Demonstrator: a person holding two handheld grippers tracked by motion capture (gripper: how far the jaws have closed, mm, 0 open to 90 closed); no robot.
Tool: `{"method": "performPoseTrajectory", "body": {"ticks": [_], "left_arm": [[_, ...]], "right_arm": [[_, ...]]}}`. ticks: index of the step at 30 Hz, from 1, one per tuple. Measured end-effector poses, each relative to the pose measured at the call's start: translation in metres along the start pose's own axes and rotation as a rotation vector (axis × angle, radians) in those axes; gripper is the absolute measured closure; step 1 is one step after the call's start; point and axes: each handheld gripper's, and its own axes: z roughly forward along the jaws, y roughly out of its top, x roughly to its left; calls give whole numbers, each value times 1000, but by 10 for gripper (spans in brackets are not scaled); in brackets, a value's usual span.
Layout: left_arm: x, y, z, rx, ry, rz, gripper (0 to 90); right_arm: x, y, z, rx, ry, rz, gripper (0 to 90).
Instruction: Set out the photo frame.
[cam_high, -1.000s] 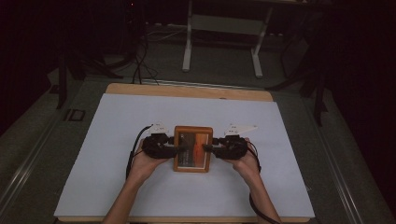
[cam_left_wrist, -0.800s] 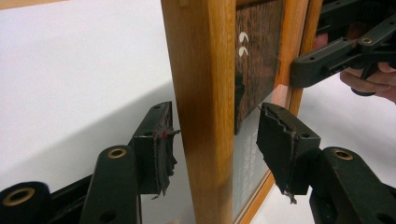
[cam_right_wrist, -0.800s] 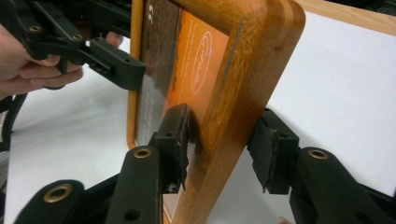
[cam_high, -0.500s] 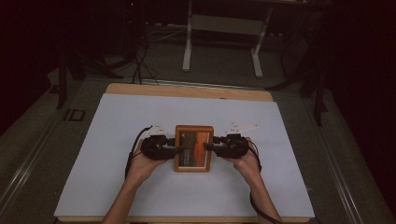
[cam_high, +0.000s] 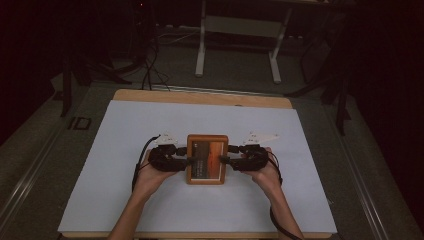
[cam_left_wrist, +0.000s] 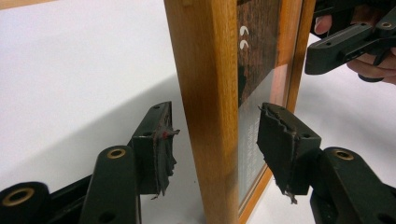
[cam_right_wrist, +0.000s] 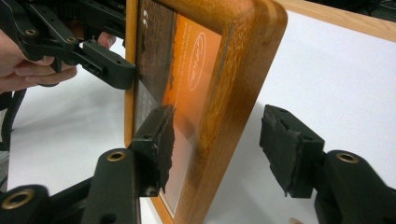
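Straddling the wooden picture frame (cam_high: 207, 159) edges, left tongs (cam_left_wrist: 212, 149) and right tongs (cam_right_wrist: 215, 149), both open, ungripped.

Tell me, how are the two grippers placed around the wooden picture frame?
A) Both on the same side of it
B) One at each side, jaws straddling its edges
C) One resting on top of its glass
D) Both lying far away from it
B: in the high view the left gripper and the right gripper meet the wooden picture frame from opposite sides, and each gripper view shows its open jaws astride a frame edge.

Wooden picture frame (cam_high: 207, 159) (flat, mid-table)
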Motion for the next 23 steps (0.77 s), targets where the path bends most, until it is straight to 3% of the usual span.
{"method": "performPoseTrajectory", "body": {"ticks": [5,11,14,16,17,18,19,23], "left_arm": [[0,-1,-5,-7,8,3,443],[5,-5,-29,-40,25,4,441],[10,-10,-40,-36,61,-6,439],[14,-15,-45,-19,122,-9,439],[14,-15,-45,-19,122,-9,440],[18,-21,-48,25,210,2,440],[20,-26,-48,45,256,0,440],[35,-47,-42,113,391,-67,424]], "right_arm": [[1,0,-7,-3,-12,0,407],[4,-4,-26,3,-41,-20,352],[3,-9,-37,17,-65,-21,330],[1,-15,-43,30,-86,-18,330],[0,-19,-46,43,-95,-17,329],[-2,-23,-49,61,-108,-17,326],[-4,-27,-51,81,-128,-18,319],[-15,-48,-61,126,-187,9,283]]}}
